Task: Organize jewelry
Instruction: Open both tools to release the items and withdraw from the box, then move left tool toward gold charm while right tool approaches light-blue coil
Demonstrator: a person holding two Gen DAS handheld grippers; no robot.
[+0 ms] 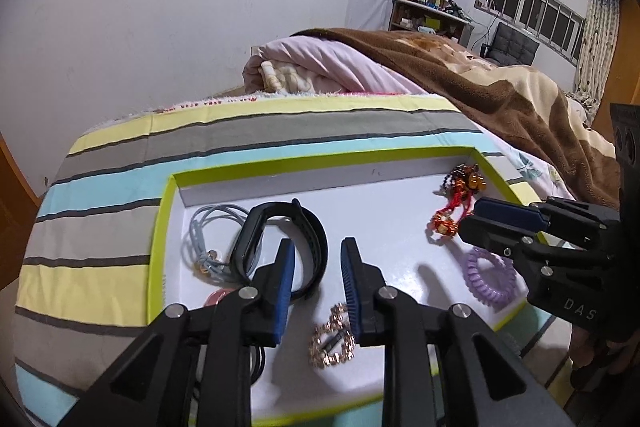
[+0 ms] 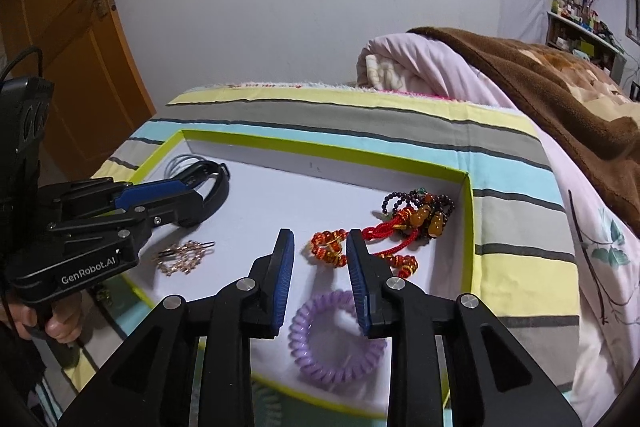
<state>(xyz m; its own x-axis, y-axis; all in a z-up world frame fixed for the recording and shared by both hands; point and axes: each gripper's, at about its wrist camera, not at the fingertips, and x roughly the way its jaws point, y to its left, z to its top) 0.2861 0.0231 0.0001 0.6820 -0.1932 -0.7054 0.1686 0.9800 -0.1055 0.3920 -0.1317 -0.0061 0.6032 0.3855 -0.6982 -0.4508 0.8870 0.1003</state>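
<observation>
Shallow white tray with a lime-green rim (image 1: 160,227) on a striped bed cover (image 1: 120,155), holding a black wristband (image 1: 316,239), grey cord loop (image 1: 208,227), rose-gold chain (image 1: 332,339), lilac spiral hair tie (image 2: 336,339) and red beaded charm (image 2: 332,247). Left hand-held gripper (image 1: 316,291) and right hand-held gripper (image 2: 320,279) both stand open above the tray, holding nothing

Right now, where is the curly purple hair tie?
The purple hair tie lies in the tray, at its near right corner, just under the open right gripper and nearer than the red beaded charm.
</observation>
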